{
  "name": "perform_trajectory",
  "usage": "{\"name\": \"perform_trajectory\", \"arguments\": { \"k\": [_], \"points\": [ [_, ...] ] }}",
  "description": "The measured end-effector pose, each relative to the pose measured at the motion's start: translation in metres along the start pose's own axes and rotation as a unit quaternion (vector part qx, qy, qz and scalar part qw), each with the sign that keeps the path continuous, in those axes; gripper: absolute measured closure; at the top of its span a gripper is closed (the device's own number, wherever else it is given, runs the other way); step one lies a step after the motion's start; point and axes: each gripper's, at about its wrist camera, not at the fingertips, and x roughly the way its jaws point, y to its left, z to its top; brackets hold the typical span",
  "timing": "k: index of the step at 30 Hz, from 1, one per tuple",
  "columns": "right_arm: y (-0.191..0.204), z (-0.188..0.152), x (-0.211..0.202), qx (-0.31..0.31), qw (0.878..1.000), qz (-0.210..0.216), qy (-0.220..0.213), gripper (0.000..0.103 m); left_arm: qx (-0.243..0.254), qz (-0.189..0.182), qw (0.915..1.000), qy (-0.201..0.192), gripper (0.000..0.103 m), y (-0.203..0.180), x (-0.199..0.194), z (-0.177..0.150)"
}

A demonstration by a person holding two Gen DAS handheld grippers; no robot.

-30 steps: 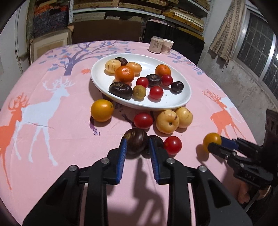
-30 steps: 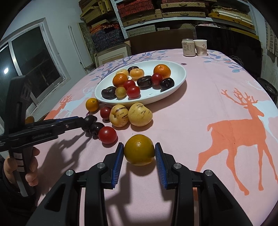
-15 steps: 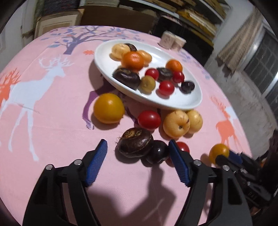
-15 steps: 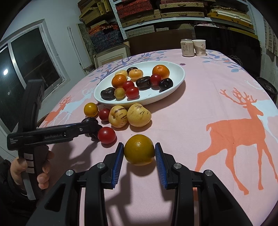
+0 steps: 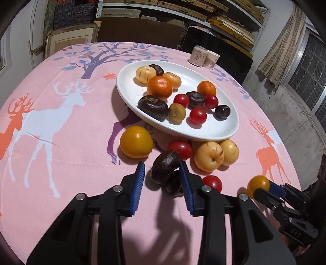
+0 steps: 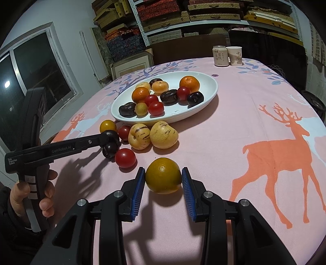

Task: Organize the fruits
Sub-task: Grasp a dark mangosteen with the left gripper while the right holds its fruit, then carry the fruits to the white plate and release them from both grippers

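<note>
Storeroom, shelves [image 6: 203, 18] of stacked boxes, clothed table [image 6: 254, 91]

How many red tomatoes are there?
5 red tomatoes: three on the white plate, one on the tablecloth at its near rim, one beside the small dark fruit. Others may hide.

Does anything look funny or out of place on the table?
Yes. The dark brown fruit between the left gripper's closing fingers sits tilted, propped on a small dark plum, not flat on the cloth. Several fruits also lie beside the white plate, not on it. Nothing looks spilled or broken.
</note>
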Motion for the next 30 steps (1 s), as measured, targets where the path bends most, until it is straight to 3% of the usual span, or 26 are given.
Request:
{"name": "perform_trajectory", "arguments": {
  "k": [2, 4, 6, 8, 10, 18, 30],
  "points": [
    [0.0, 0.0, 0.0, 0.0, 1.0, 0.0, 0.001, 0.066, -0.006, 0.0, 1.0, 0.006, 0.057, -0.001, 0.004, 0.003],
    [0.0, 0.0, 0.0, 0.001, 1.0, 0.0, 0.0, 0.066, -0.024, -0.01, 0.9995, 0.019, 0.033, 0.0, 0.01, 0.005],
    [0.0, 0.0, 0.0, 0.001, 1.0, 0.0, 0.0, 0.066, -0.031, -0.009, 0.9993, 0.016, 0.031, -0.002, 0.014, 0.006],
    [-0.001, 0.0, 0.0, 0.001, 1.0, 0.001, 0.001, 0.066, -0.034, -0.004, 0.9993, 0.018, 0.034, -0.001, 0.019, 0.008],
    [-0.001, 0.0, 0.0, 0.002, 1.0, 0.002, 0.001, 0.066, -0.038, -0.016, 0.9985, 0.037, 0.07, 0.001, 0.026, 0.008],
    [-0.002, 0.0, -0.001, 0.004, 1.0, 0.005, -0.001, 0.066, 0.009, 0.011, 0.9998, -0.015, 0.07, -0.006, -0.004, -0.01],
    [0.003, 0.0, -0.003, -0.006, 1.0, -0.005, -0.01, 0.066, 0.042, 0.065, 0.9956, -0.051, 0.07, 0.002, -0.044, -0.028]
  ]
}}
